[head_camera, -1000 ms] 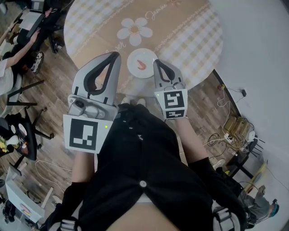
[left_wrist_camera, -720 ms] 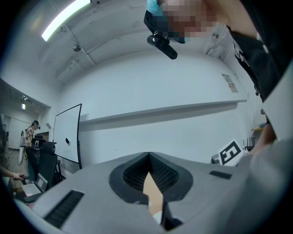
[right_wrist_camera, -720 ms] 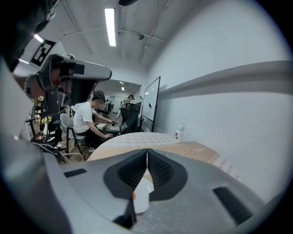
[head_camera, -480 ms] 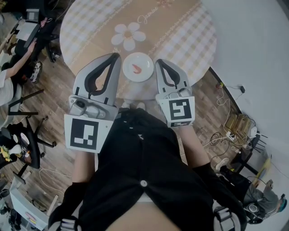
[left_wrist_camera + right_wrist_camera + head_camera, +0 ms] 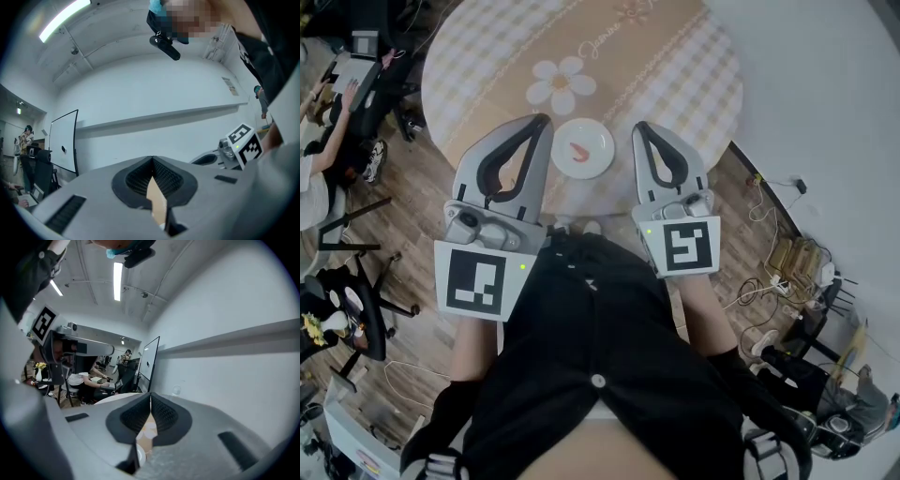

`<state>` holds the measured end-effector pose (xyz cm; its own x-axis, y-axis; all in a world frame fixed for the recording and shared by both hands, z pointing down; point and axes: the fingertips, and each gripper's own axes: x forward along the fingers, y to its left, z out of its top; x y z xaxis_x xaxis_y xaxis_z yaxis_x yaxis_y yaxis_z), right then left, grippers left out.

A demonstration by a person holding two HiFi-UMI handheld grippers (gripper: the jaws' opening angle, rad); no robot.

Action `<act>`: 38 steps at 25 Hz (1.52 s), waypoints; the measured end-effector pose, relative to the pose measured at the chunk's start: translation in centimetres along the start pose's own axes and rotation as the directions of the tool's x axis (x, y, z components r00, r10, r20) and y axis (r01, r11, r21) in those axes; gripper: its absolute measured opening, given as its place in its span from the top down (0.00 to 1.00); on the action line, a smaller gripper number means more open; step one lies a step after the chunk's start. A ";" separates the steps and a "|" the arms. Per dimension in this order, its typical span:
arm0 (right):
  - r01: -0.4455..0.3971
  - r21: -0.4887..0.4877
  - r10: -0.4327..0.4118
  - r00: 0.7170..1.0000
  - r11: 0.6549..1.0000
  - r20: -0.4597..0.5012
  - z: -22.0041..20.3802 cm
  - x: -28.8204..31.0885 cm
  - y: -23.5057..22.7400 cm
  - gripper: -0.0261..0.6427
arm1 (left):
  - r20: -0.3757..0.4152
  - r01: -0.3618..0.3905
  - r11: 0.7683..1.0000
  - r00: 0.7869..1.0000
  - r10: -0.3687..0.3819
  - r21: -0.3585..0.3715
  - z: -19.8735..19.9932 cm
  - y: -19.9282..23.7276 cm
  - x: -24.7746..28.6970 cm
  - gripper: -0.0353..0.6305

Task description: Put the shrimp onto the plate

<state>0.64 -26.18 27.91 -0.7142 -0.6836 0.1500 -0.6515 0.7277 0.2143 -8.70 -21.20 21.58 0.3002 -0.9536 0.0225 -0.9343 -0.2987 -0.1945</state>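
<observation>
A small orange shrimp (image 5: 579, 147) lies on a white plate (image 5: 600, 159) near the near edge of a round checked table (image 5: 675, 75). My left gripper (image 5: 544, 118) is held up to the plate's left, above the table edge, shut and empty. On the plate's right my right gripper (image 5: 637, 127) is likewise shut with nothing in it. In the left gripper view the jaws (image 5: 152, 158) meet at the tips and point up at a white wall. The right gripper view shows its closed jaws (image 5: 150, 395), with a sliver of the table and plate (image 5: 140, 456) in the gap.
A white flower print (image 5: 560, 81) marks the cloth behind the plate. A seated person (image 5: 314, 141) and black chairs (image 5: 356, 309) are at the left. Cables and a rack (image 5: 792, 262) lie on the wooden floor at the right, beside a white wall (image 5: 825, 112).
My right gripper has drawn back toward my body and to the right. The left gripper has barely moved. The shrimp stays on the plate.
</observation>
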 end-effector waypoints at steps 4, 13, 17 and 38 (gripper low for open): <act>0.013 -0.009 -0.012 1.000 1.000 0.028 1.2 -0.4 -0.4 0.96 | 0.013 0.008 1.000 1.000 -0.008 0.009 0.6 0.0 0.1 0.94; 0.019 -0.043 -0.016 0.998 0.999 0.066 2.9 -1.1 -0.6 0.96 | 0.031 0.019 1.000 0.999 -0.019 0.022 1.1 -0.1 0.2 0.94; 0.016 -0.051 -0.012 0.998 0.999 0.067 3.0 -1.1 -0.5 0.96 | 0.031 0.022 0.998 0.999 -0.024 0.057 1.2 -0.4 0.3 0.94; -0.003 -0.066 0.007 0.998 0.998 0.059 3.2 -0.9 0.3 0.96 | 0.030 0.046 0.993 0.998 -0.050 0.112 1.5 -0.9 0.2 0.94</act>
<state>0.22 -25.16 24.74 -0.7329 -0.6738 0.0940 -0.6309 0.7249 0.2765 -7.48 -21.02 20.25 0.3517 -0.9361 0.0031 -0.8922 -0.3362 -0.3016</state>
